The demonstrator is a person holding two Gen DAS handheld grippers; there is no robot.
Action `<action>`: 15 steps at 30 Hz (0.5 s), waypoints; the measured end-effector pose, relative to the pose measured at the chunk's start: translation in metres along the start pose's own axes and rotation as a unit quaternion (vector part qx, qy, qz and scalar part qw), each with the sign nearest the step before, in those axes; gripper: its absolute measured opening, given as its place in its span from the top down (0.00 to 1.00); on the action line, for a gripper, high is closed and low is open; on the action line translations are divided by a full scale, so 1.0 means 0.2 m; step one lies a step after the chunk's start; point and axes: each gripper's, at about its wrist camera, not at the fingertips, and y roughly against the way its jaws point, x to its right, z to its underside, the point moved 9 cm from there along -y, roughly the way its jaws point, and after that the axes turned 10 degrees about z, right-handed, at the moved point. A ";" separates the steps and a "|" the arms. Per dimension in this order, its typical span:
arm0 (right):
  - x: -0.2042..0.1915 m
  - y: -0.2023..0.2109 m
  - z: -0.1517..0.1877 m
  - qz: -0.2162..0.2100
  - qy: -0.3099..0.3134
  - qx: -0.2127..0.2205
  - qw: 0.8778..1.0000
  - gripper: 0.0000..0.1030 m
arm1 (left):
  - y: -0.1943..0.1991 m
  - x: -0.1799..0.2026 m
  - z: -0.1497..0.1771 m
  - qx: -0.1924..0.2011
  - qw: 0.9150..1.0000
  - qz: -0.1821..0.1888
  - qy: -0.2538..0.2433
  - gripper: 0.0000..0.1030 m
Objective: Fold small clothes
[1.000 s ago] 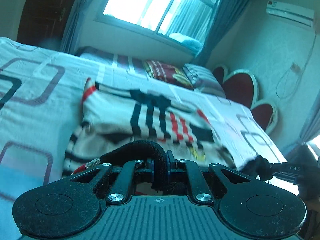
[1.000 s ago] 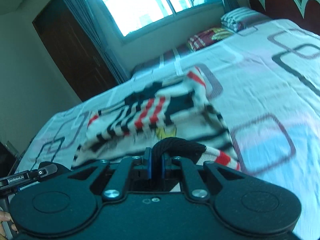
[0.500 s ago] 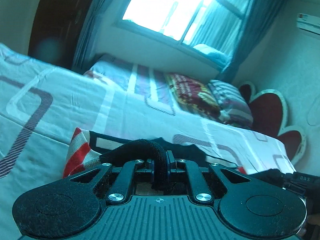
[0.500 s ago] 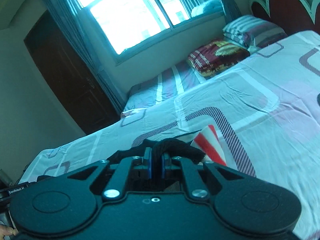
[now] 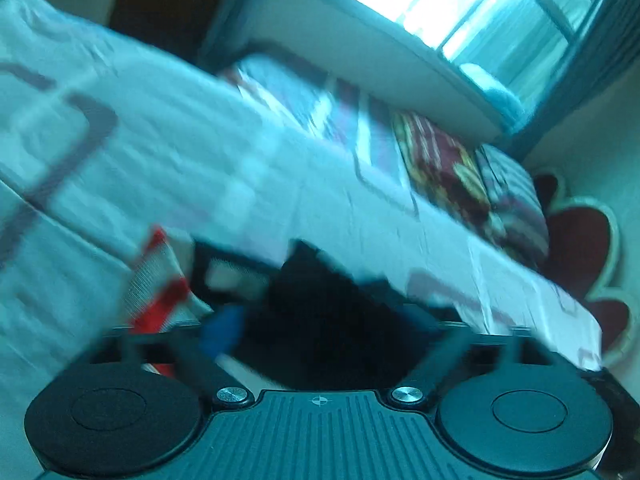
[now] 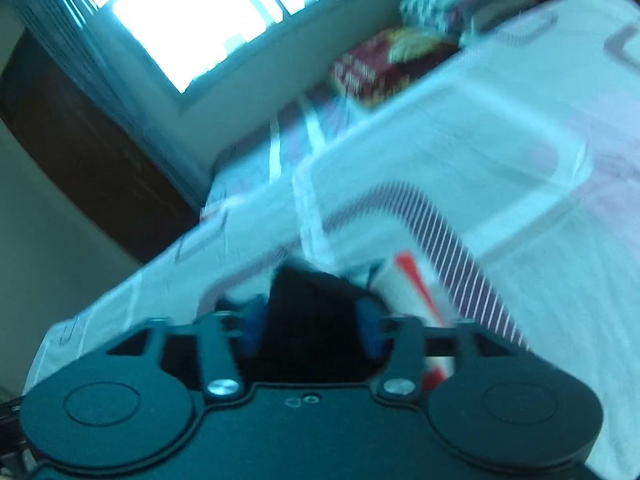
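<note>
Both views are blurred by motion. The small striped garment [image 5: 160,280], white with red and black, lies on the bed sheet [image 5: 180,168] right in front of my left gripper [image 5: 340,332]. Its jaws are opening wide, and the garment's black edge [image 5: 320,304] lies loose between them, not pressed. In the right wrist view my right gripper [image 6: 312,328] is opening too, with its blue pads [image 6: 252,328] apart. The black cloth [image 6: 312,304] sits between them, and the garment's red and white corner [image 6: 408,280] shows just to the right.
Pillows [image 5: 444,168] and a dark red headboard [image 5: 580,240] lie at the bed's far right end. A bright window [image 6: 192,20] with curtains and a dark door [image 6: 80,148] stand beyond the bed. The patterned sheet [image 6: 500,152] stretches wide around the garment.
Both grippers were shut on the garment's black edge and carried it across the bed, folding the garment over. Now both have opened and the edge lies loose between the fingers.
</note>
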 end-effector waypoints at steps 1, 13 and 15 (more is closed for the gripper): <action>-0.01 0.02 -0.02 0.003 0.015 0.014 1.000 0.26 | 0.03 0.01 -0.03 0.018 1.000 0.004 -0.017 0.02; -0.14 -0.08 0.28 0.069 0.283 -0.002 0.957 0.74 | -0.01 -0.03 0.23 -0.033 0.987 -0.055 -0.146 0.19; -0.10 -0.06 0.27 0.075 0.279 0.001 0.957 0.75 | 0.04 -0.05 0.25 -0.029 0.986 -0.063 -0.152 0.22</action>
